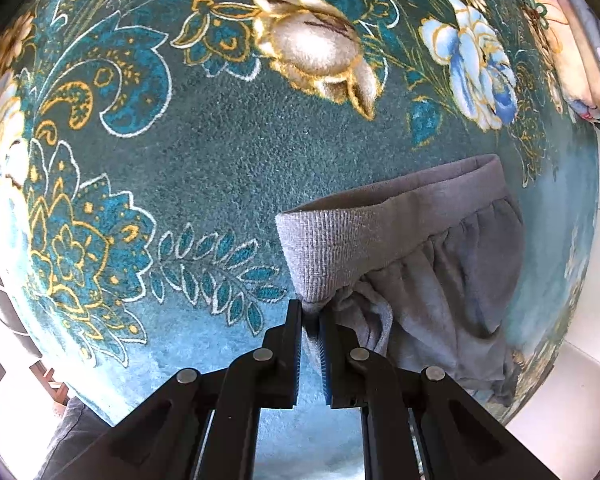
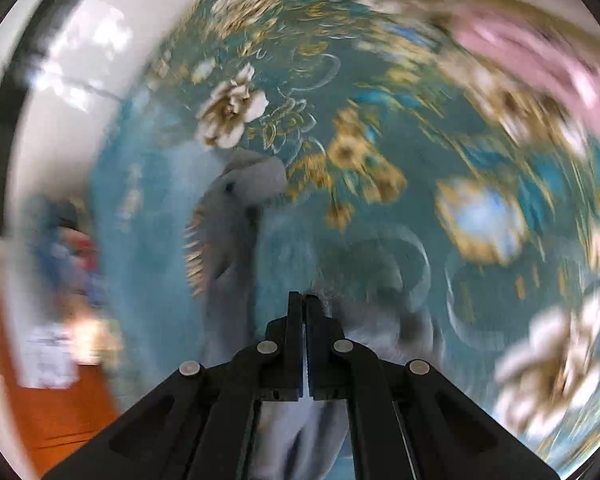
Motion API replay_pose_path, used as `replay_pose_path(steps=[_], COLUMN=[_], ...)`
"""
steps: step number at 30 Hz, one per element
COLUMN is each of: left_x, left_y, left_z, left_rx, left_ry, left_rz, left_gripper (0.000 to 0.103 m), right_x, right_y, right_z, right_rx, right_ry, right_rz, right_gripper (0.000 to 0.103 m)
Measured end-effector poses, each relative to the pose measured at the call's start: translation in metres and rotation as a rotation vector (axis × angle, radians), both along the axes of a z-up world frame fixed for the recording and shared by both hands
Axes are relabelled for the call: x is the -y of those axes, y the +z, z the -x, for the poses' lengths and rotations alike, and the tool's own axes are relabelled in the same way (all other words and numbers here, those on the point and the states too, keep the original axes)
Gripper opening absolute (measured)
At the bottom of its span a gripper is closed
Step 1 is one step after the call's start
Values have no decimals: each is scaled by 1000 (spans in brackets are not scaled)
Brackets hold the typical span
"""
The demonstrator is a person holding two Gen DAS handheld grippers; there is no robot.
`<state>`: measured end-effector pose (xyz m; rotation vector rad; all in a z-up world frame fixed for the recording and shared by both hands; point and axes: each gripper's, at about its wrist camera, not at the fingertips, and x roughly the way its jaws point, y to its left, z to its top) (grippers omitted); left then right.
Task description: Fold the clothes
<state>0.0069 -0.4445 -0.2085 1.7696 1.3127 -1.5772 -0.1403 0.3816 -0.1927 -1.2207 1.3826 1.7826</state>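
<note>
Where teal floral rug [image 1: 228,168] spreads, grey garment [image 1: 420,248] lies; beyond, seemingly white floor [image 2: 80,64].

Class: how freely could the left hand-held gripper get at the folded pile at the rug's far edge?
Probably not yet: the left hand-held gripper is shut on the grey garment; bare rug lies before the pile.

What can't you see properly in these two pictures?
- Right wrist view: motion blur smears the carpet and a pink thing I can't name.
- Right gripper: its grip on the grey pants is blurred.
- Left wrist view: folded clothes cut off by the edge.
- Left gripper hides the pinched waistband corner.
</note>
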Motion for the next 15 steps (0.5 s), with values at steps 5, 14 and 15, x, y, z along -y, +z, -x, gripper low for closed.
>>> replay_pose_path(steps=[5, 14, 15], left_x=[9, 12, 13], left_y=[-1, -10, -9], left_z=[-5, -14, -13], left_rx=[-8, 31, 32], left_ry=[19, 28, 21], left_rz=[-25, -16, -11], left_gripper=[11, 11, 11], right_x=[2, 37, 44], right_y=[-5, -1, -7], right_z=[15, -67, -64], right_rx=[-115, 70, 81], right_ry=[7, 223, 262], right_rz=[61, -171, -179], right_gripper=[23, 37, 37])
